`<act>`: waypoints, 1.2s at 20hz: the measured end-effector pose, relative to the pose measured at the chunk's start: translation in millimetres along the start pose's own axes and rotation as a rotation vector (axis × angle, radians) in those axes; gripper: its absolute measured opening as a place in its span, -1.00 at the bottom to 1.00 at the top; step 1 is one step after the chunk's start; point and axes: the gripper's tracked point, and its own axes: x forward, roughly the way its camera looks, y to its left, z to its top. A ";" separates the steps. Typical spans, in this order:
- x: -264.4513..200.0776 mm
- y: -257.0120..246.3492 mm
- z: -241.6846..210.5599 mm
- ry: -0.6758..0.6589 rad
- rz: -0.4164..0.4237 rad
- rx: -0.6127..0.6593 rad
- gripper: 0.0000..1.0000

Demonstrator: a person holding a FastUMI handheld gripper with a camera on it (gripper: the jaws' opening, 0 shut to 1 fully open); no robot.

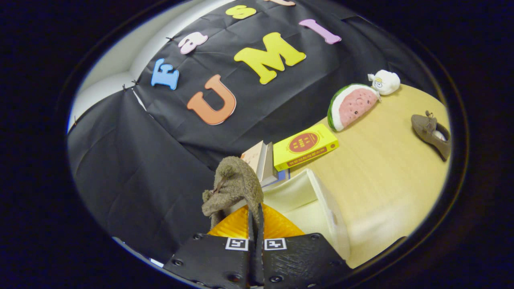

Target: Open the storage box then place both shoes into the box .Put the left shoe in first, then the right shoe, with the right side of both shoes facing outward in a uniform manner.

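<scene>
**Gripper view: first shoe held over the open box, second still waiting**

Gripper view shows the tool [255, 218] with its two fingers drawn almost together, only a thin slit between them, pinching the edge of a fuzzy brown shoe [233, 188] that stands up just ahead of the fingertips. The hold looks like a nip on the shoe's collar or heel rim; exactly which part is caught I cannot tell.

Just beyond the fingers and a little to their right sits the storage box [321, 200], pale cream, with its inside exposed, so the opening step looks done. The carried shoe hangs above the box's near corner and is not yet inside. An orange ribbed surface [277, 226] shows directly under the fingers; what it belongs to is unclear.

Well apart, far ahead and to the right on the tabletop [385, 168], lies the second shoe [431, 134], a taupe flat with a small bow, on its sole. By my reading, roughly a third of the job is complete: box open, first shoe in transit, second untouched.

The held shoe looks soft and floppy, its upper drooping, so it may sag or twist on release, which matters for the required facing.
</scene>
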 end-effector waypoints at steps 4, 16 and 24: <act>20.3 -15.3 -29.8 0.000 -0.061 0.070 -1.00; 46.6 -8.8 -79.0 0.029 -0.108 0.079 -0.71; 48.3 -26.6 -91.0 0.158 -0.111 0.005 0.10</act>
